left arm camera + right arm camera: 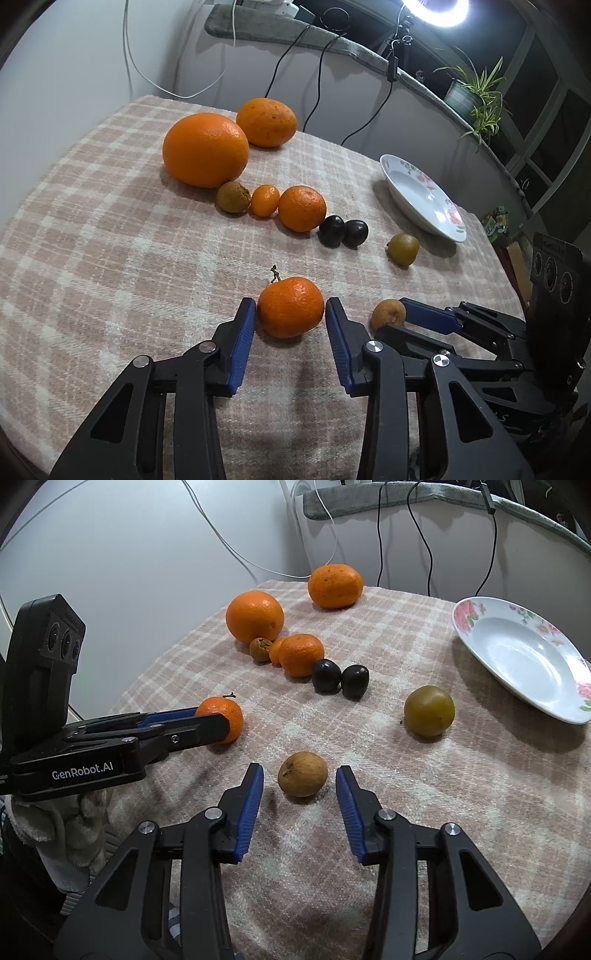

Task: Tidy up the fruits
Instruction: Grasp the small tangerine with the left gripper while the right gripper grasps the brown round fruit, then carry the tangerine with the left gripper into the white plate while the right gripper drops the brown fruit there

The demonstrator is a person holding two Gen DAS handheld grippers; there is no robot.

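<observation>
My left gripper (290, 314) is open around a stemmed mandarin (290, 307) that rests on the checked cloth; the pads stand close on both sides. The same mandarin shows in the right wrist view (221, 716). My right gripper (300, 781) is open around a small tan fruit (303, 774), with gaps on both sides. A row of fruit lies further back: a big orange (205, 148), a second orange (266, 122), a brown fruit (232, 196), a tiny orange (265, 199), a mandarin (302, 208) and two dark plums (342, 231). A greenish fruit (429, 711) lies alone.
A white flowered plate (524, 657) sits empty at the right of the cloth-covered table (110, 240). Cables hang down the wall behind. A potted plant (476, 96) and a ring light (436, 11) stand beyond the table's far right edge.
</observation>
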